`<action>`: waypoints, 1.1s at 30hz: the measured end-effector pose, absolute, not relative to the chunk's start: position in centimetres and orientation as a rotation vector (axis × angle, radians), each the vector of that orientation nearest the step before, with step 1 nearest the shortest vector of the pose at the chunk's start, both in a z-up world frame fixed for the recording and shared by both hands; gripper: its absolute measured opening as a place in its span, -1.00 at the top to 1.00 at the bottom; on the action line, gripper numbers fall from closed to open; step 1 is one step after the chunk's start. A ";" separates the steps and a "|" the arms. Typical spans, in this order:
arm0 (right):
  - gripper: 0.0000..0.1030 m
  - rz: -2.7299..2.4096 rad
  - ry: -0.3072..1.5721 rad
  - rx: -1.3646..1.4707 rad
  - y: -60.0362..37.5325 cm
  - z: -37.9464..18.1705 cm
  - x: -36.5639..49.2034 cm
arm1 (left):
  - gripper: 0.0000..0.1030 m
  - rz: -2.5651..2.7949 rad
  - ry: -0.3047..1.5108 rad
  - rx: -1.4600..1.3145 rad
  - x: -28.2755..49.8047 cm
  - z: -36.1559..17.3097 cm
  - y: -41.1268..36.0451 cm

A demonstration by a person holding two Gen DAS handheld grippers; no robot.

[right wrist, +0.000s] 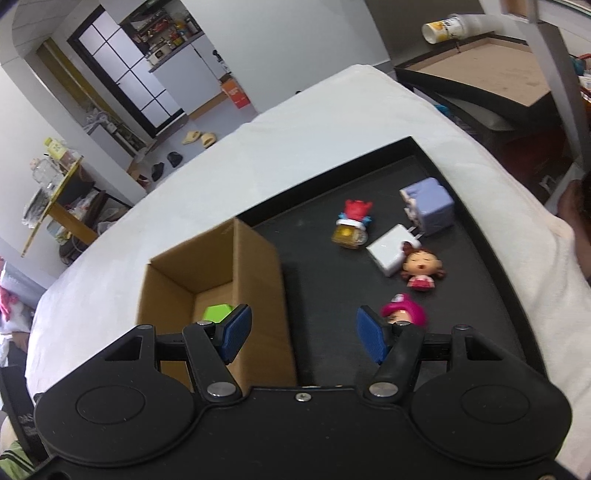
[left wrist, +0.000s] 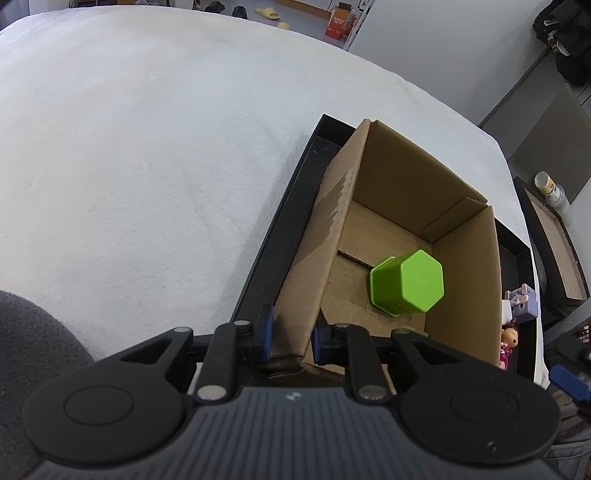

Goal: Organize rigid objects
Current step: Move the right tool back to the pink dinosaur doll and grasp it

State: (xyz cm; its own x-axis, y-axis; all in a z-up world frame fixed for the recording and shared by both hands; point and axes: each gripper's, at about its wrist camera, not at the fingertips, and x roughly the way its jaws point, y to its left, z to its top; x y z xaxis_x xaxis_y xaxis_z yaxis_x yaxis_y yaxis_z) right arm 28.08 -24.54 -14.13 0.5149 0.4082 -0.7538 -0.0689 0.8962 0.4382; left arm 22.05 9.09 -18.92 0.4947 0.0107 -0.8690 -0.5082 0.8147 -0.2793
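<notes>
A cardboard box [left wrist: 391, 192] stands on a black tray [left wrist: 295, 206], with a green hexagonal cup [left wrist: 408, 284] lying on its side inside. My left gripper [left wrist: 291, 338] is shut on the box's near wall. In the right wrist view the same box [right wrist: 255, 266] is at left, the green cup [right wrist: 218, 312] showing inside. My right gripper [right wrist: 304, 334] hovers open and empty over the tray [right wrist: 325, 288]. Near its right finger lies a pink-hatted figure [right wrist: 404, 314]. Farther off lie a doll head [right wrist: 421, 267], a white block [right wrist: 391, 253], a purple cube [right wrist: 430, 206] and a red figure [right wrist: 351, 229].
The tray rests on a white cloth-covered surface [left wrist: 147, 166]. A dark wooden-topped table [right wrist: 498, 77] stands beyond the far right edge, with a tipped cup [right wrist: 448, 26] above it. A person's dark sleeve [left wrist: 33, 354] is at the lower left.
</notes>
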 end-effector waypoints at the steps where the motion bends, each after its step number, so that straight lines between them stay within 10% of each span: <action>1: -0.22 0.291 0.996 0.374 -24.8 -14.3 28.0 | 0.64 0.336 1.014 -0.551 22.1 -18.9 9.0; 33: -0.21 0.227 1.048 0.175 -26.4 -21.9 30.8 | 0.64 0.339 1.016 -0.551 22.0 -18.6 8.8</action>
State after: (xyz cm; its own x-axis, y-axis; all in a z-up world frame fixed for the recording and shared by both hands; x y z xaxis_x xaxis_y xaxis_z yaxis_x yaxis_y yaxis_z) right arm 30.76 -26.40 -21.95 0.4792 0.2678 -0.8358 -0.1015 0.9628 0.2503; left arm 22.02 8.77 -18.58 0.4923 0.0154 -0.8703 -0.5107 0.8147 -0.2745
